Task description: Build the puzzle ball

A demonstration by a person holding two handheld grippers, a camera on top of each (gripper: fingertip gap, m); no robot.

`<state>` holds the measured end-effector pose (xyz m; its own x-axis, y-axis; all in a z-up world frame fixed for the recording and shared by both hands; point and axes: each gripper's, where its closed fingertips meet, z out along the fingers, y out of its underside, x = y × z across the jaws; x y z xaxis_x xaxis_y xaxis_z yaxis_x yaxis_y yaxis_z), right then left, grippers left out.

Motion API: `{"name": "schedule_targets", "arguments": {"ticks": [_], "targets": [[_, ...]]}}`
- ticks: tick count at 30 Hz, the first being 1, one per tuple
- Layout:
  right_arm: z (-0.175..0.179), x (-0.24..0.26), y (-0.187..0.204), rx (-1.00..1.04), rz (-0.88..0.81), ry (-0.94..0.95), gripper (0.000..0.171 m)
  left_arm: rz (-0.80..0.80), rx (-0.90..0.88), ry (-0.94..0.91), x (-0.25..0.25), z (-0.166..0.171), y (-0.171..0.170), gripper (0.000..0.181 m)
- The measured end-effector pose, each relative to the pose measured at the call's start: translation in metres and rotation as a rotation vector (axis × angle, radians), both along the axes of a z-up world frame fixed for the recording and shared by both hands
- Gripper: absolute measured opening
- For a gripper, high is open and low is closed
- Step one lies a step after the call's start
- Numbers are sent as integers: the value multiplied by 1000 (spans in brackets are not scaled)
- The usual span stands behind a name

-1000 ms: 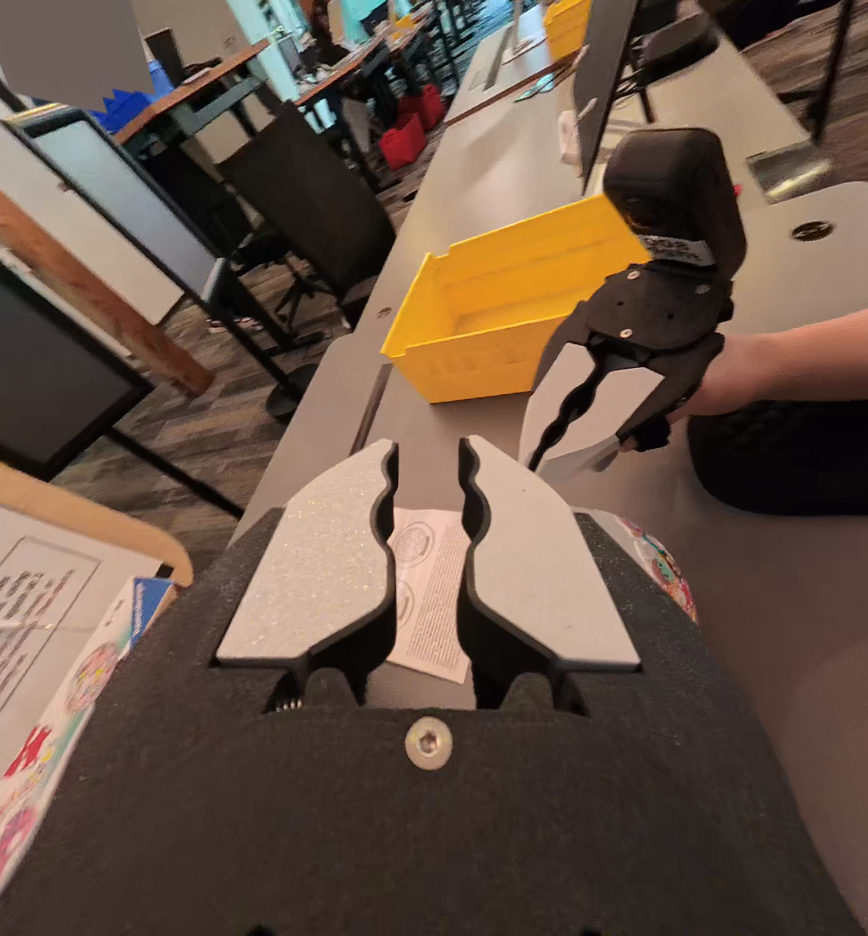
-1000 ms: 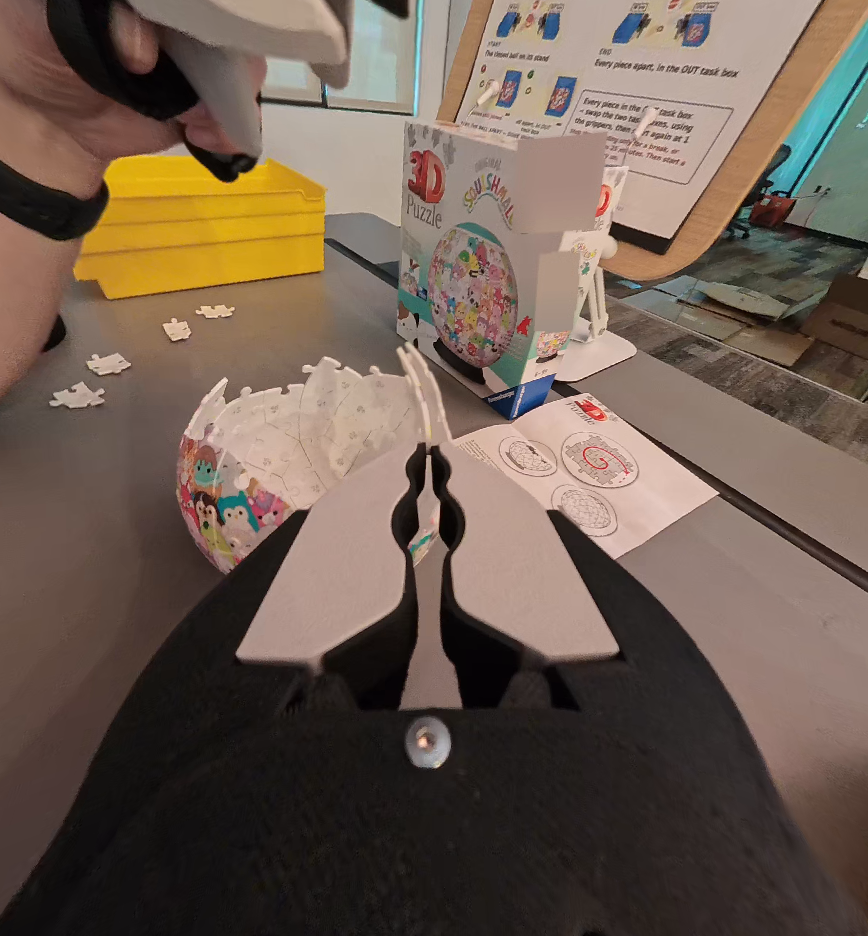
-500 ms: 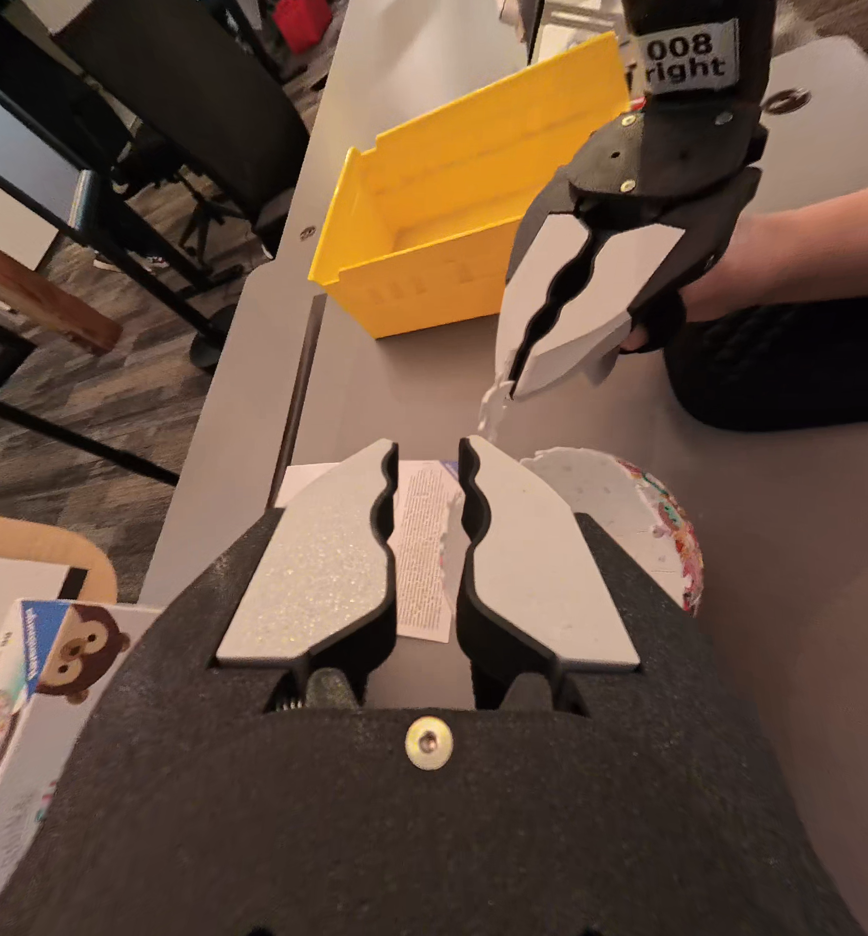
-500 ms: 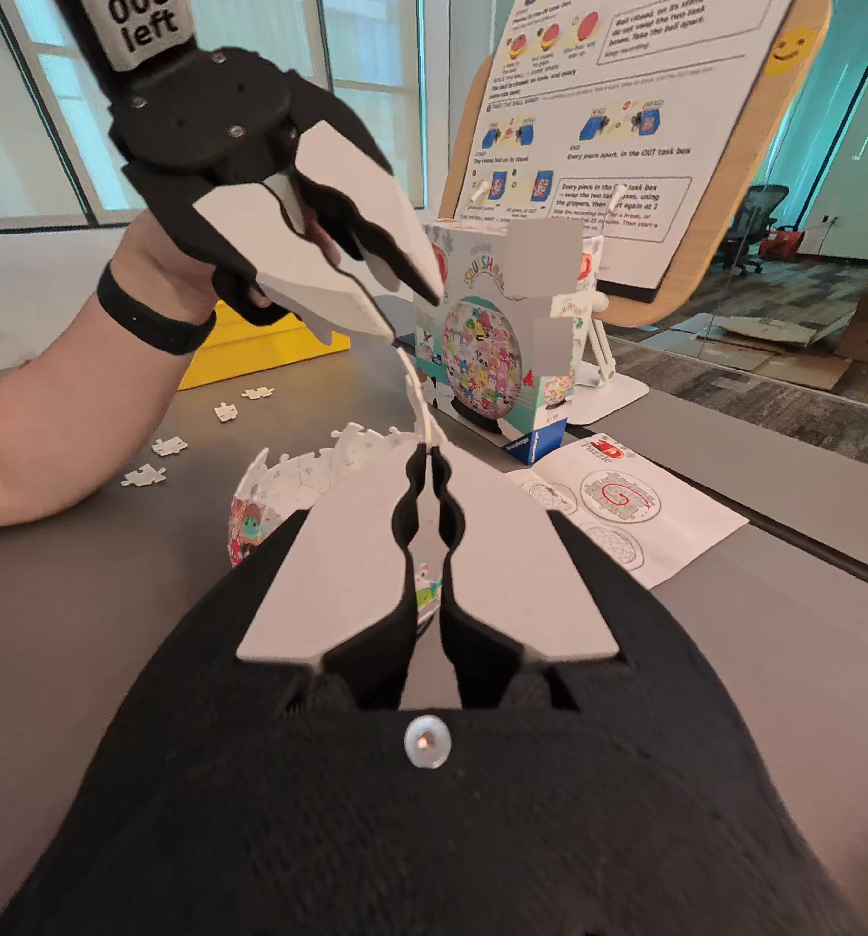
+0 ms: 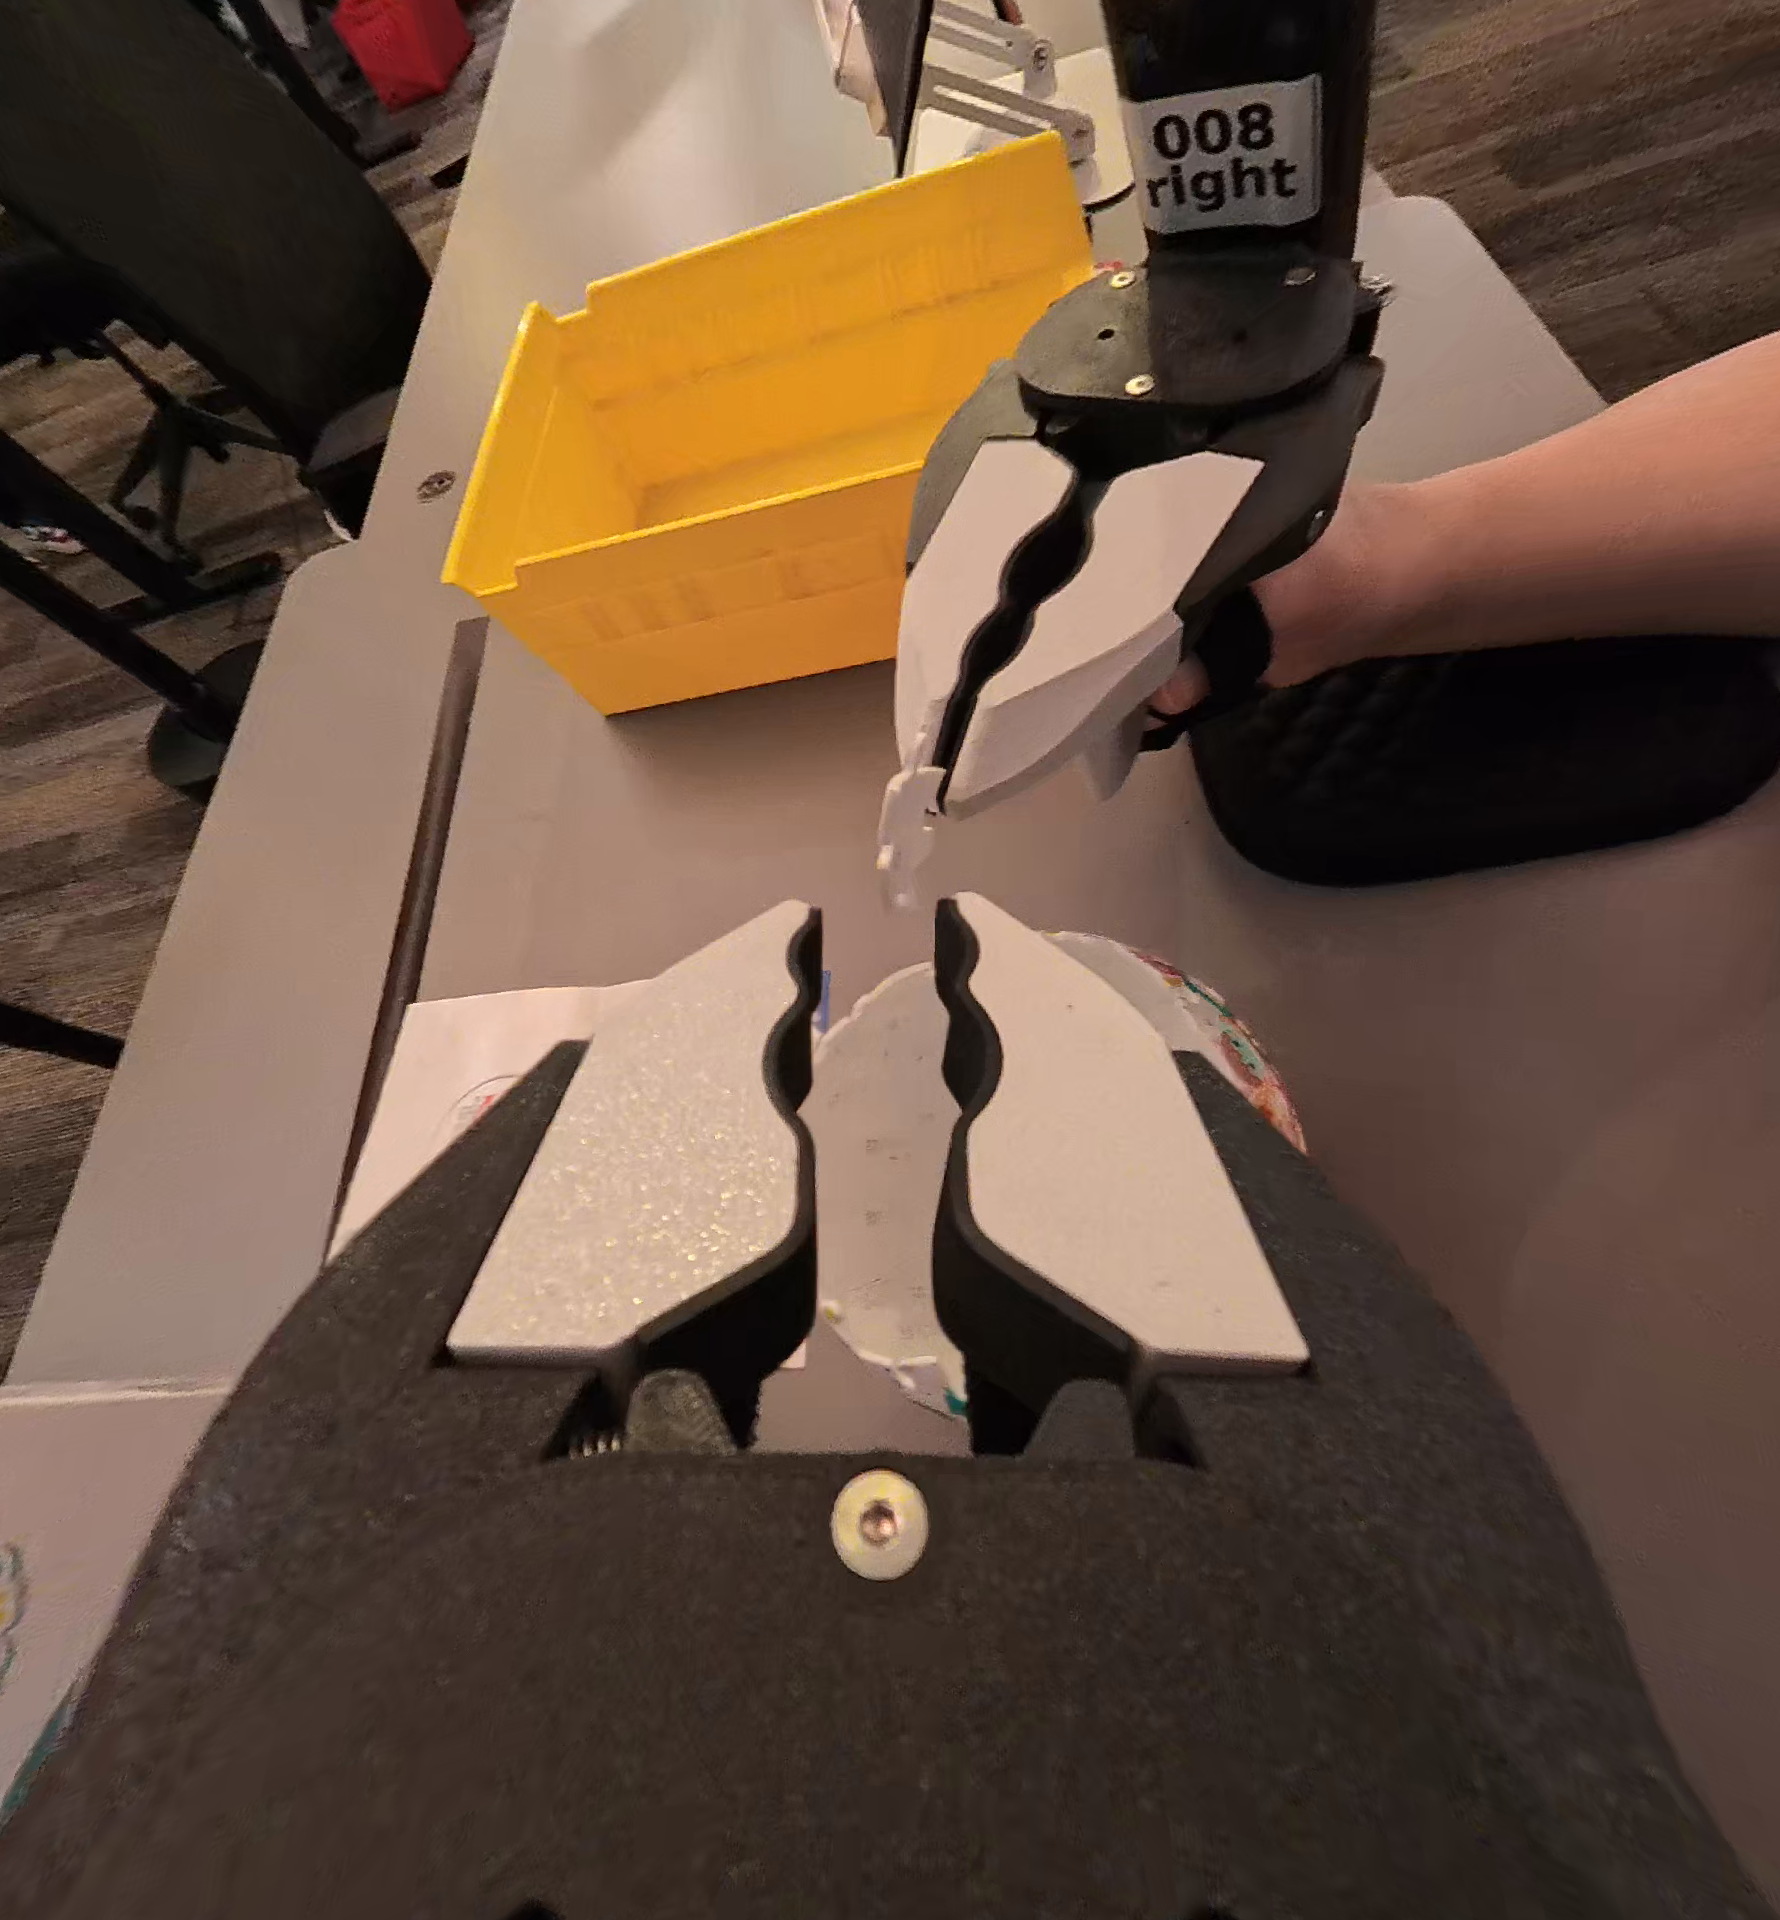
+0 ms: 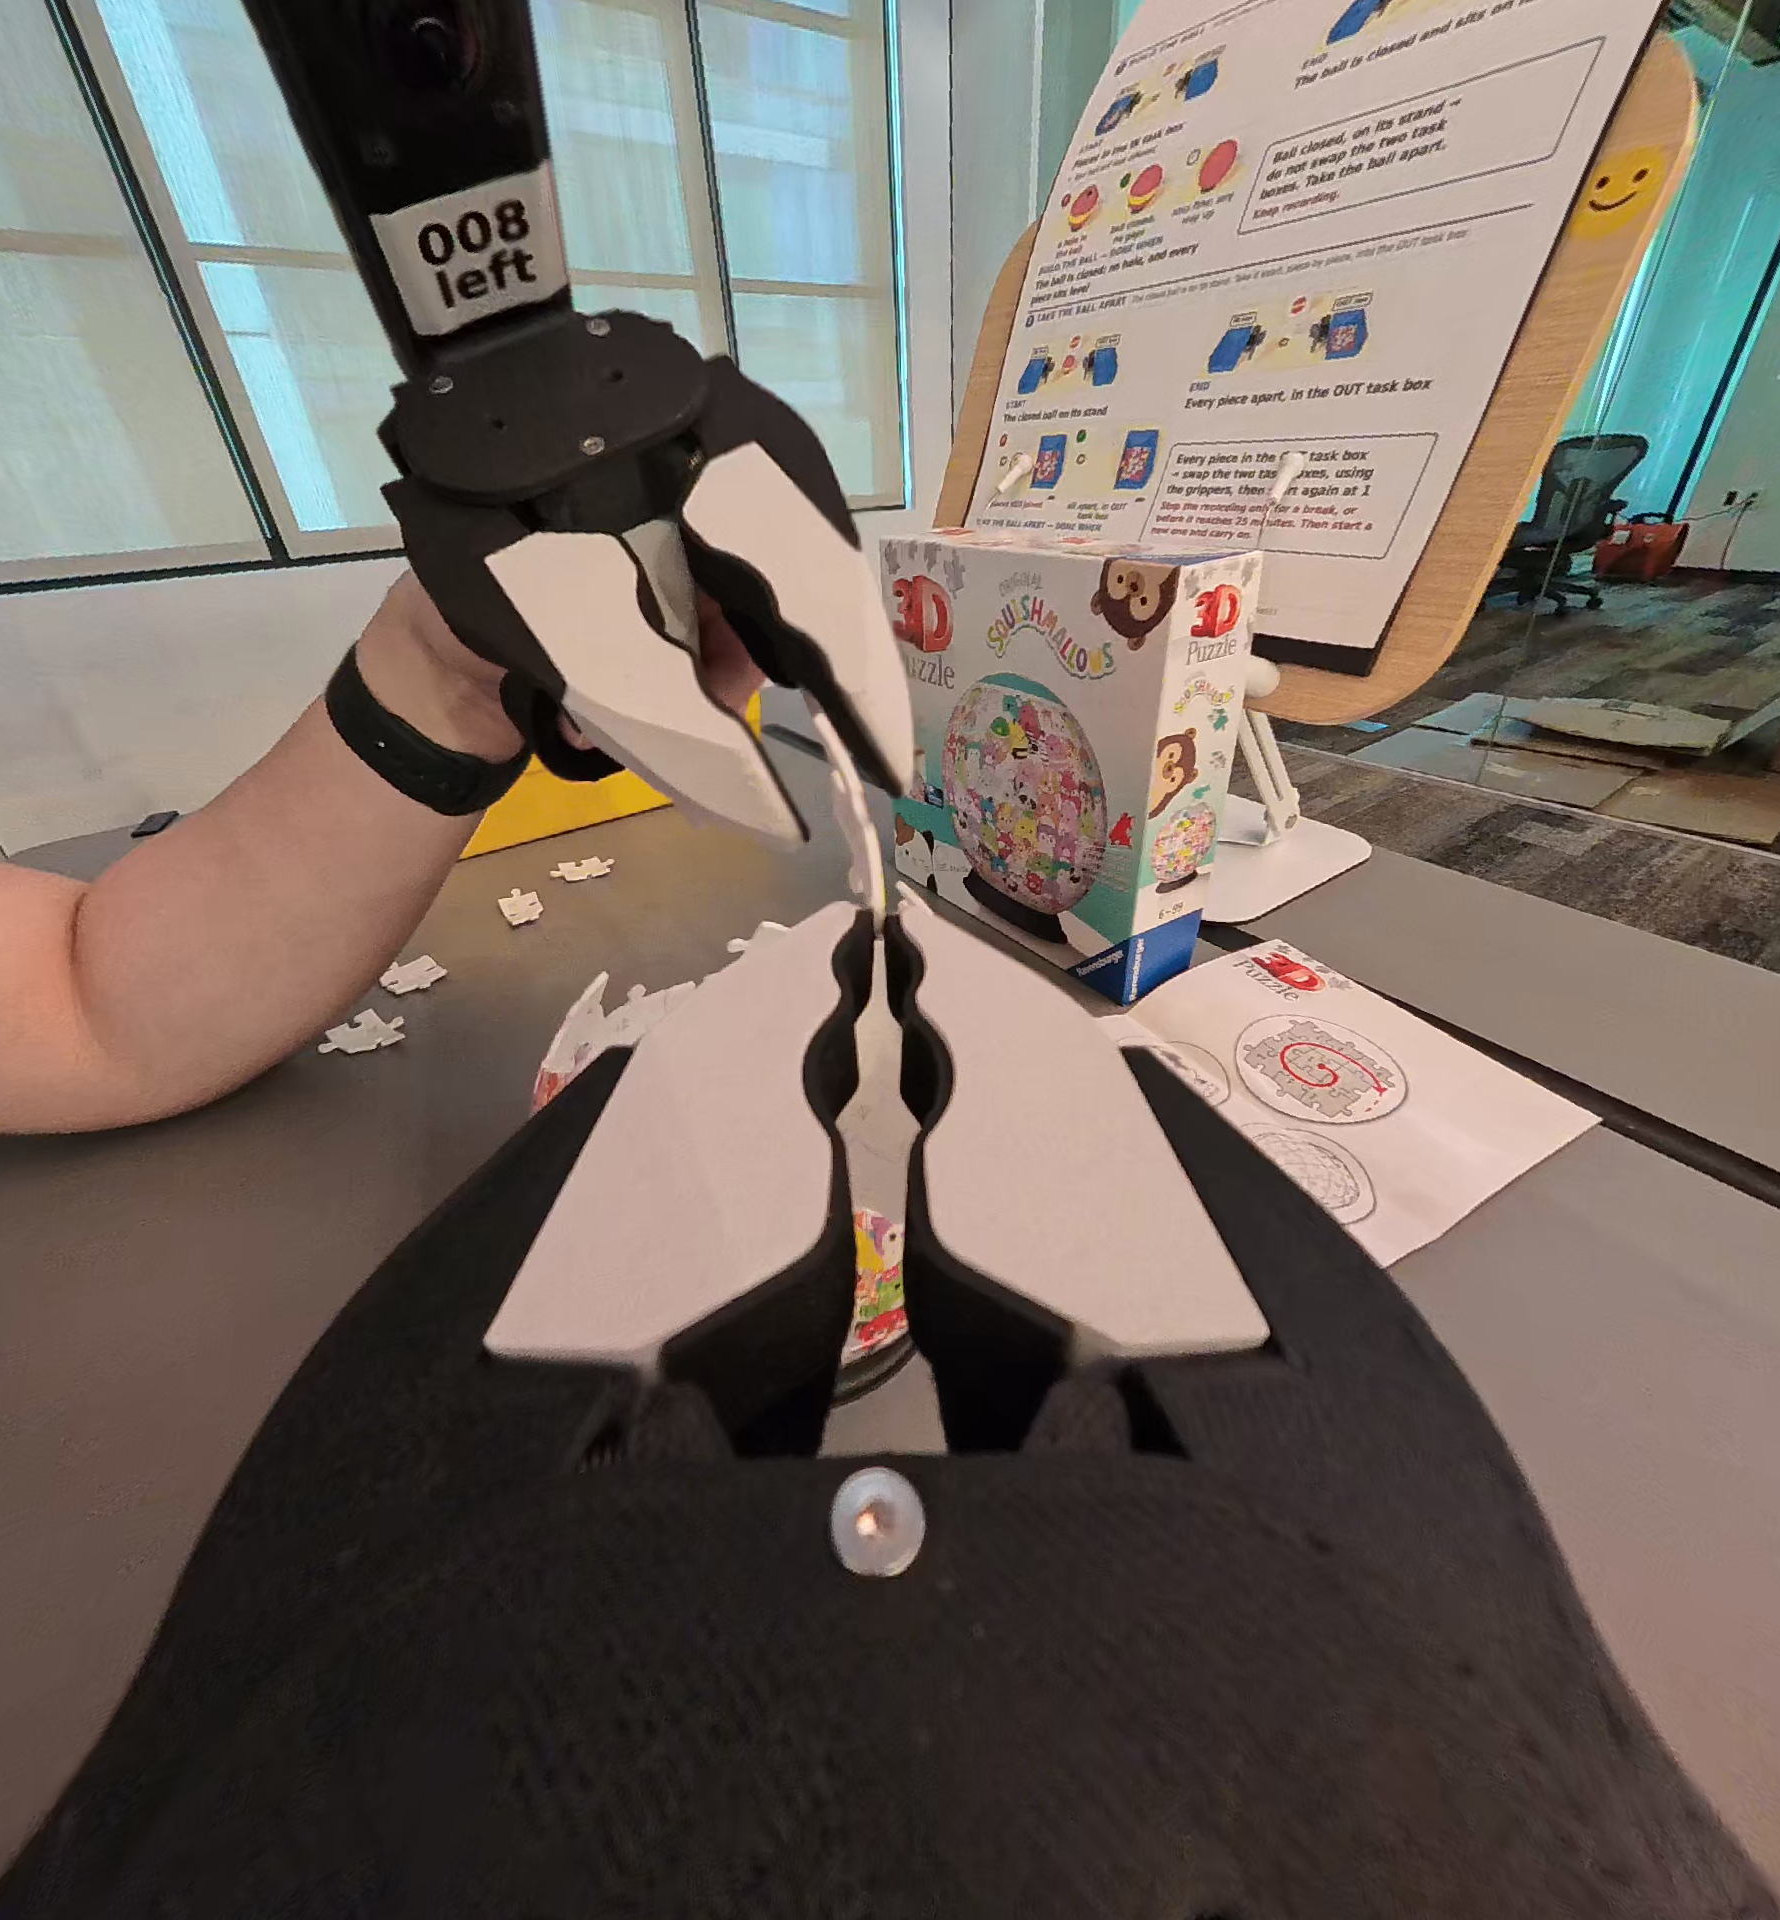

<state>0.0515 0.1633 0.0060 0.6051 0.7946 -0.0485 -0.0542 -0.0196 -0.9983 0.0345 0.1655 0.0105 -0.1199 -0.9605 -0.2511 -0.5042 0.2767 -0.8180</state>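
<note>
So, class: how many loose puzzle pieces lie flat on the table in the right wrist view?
4, all left of the half-built ball: two nearer, two farther back by the yellow bin. The arm or grippers may hide more.

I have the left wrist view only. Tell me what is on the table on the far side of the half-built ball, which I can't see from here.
Observer: Several loose puzzle pieces lie on the table beside the left forearm, apart from the ball.
Operator: Now tell me how the puzzle box sits.
Observer: The puzzle box stands upright beyond the ball, to the right of the left gripper.
Operator: Report what is behind it.
Observer: An instruction board leans back on a white stand.
</note>
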Motion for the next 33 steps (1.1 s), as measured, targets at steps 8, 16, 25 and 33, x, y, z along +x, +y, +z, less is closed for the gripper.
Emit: {"name": "schedule_targets", "arguments": {"ticks": [8,16,25,33], "targets": [[2,-5,-4,16,18,-7,3,-57,-63,-27,8,0,-10,3],[-2,-5,-3,63,17,-95,15,-51,-61,31,4,-7,-8,2],[-12,-14,-5,107,-2,-228,14,-59,8,141,2,-23,-12,2],[-11,-14,-9,46,60,-188,3,-93,-30,100,5,-17,-18,2]]}}
